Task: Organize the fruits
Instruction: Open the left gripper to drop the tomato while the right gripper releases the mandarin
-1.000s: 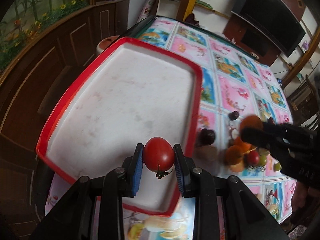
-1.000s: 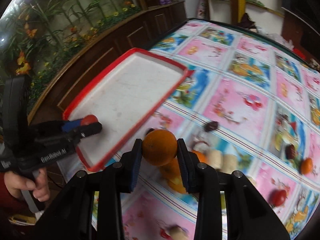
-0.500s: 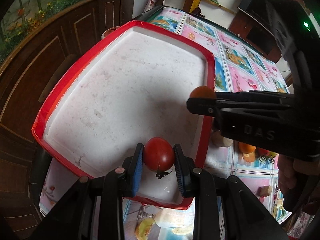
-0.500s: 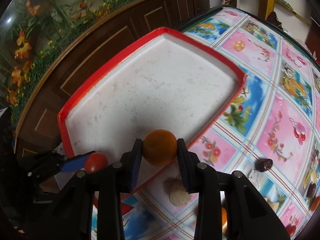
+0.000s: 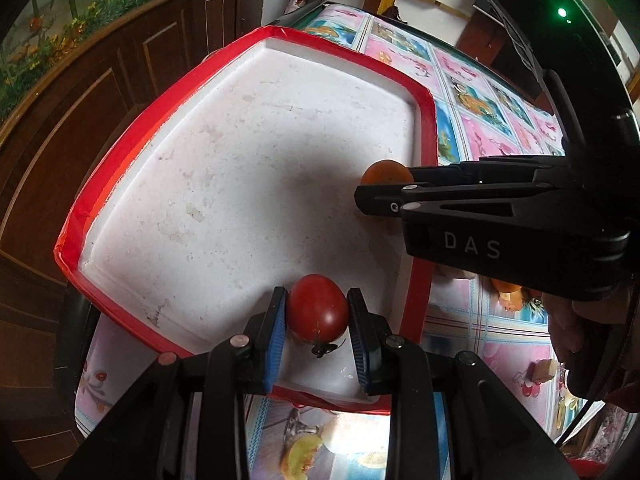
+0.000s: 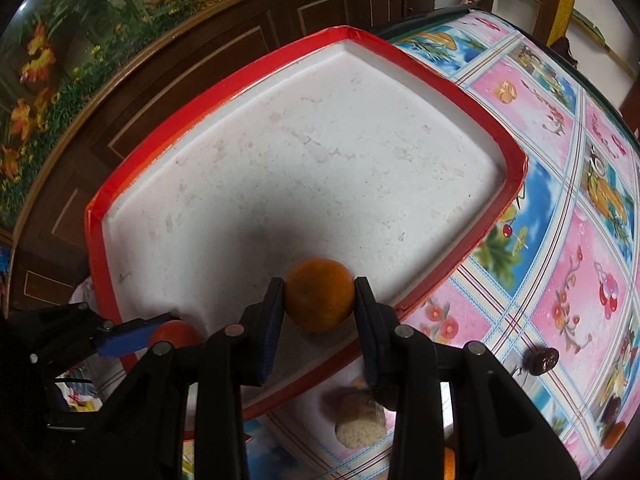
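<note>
tomato [image 5: 318, 308] held between the pads of the left gripper [image 5: 317, 322], stem end toward the camera, above the near edge of the red-rimmed tray [image 5: 256, 40]. orange [image 6: 320, 295] clamped in the right gripper [image 6: 320, 312], over the tray's near right edge. both releases lie straight below; neither fruit visibly touches the tray floor.

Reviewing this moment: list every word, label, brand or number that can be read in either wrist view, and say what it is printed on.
"DAS" – white letters on the black body of the right hand-held gripper, seen in the left wrist view; it may run on out of sight.
The patterned tablecloth shows pink script-like marks, too small and warped to read.
Nothing else legible.
</note>
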A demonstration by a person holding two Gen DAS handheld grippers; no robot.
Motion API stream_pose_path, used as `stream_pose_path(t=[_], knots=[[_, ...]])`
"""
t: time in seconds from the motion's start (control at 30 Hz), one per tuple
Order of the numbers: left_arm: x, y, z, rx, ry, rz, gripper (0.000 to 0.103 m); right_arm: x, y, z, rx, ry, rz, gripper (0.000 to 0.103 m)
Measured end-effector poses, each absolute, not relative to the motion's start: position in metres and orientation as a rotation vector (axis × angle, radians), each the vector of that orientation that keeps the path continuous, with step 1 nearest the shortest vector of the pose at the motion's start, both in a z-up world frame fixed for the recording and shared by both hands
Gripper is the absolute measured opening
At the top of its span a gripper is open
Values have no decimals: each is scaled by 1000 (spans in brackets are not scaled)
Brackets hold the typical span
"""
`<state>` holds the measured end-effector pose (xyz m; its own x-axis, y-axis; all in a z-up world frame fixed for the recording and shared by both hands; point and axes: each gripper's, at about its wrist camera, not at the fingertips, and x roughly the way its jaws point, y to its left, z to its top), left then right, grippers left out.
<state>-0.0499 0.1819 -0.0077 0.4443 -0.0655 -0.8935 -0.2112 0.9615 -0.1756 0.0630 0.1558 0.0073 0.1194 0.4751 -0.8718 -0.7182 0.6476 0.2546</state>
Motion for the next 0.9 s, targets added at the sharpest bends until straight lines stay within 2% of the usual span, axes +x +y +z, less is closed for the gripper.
stream_pose_path(t=[0.13, 0.27, 0.43, 0.53, 0.57, 0.6, 0.67, 0.83, 0.9], knots=[[-50, 182, -8, -285, 1109, 89, 31, 63, 156, 6, -248, 1153, 883, 37], [-51, 182, -7, -302, 1113, 74, 40, 63, 156, 7, -245, 1151, 880, 38], [-52, 179, -7, -297, 1113, 81, 46, 63, 150, 13, -228, 1129, 875, 47], [-51, 178, -5, -295, 1110, 85, 55, 63, 145, 18, -213, 1117, 870, 49], [-52, 177, -5, -295, 1107, 86, 61, 63, 143, 21, -206, 1114, 869, 50], [-52, 177, -4, -293, 1104, 90, 70, 62, 140, 23, -198, 1108, 868, 53], [-52, 175, 0, -278, 1094, 106, 76, 60, 134, 30, -181, 1091, 869, 60], [-50, 169, 9, -235, 1076, 122, 79, 54, 108, 45, -126, 1047, 862, 73], [-49, 166, 12, -230, 1072, 118, 80, 51, 94, 47, -97, 1043, 848, 83]])
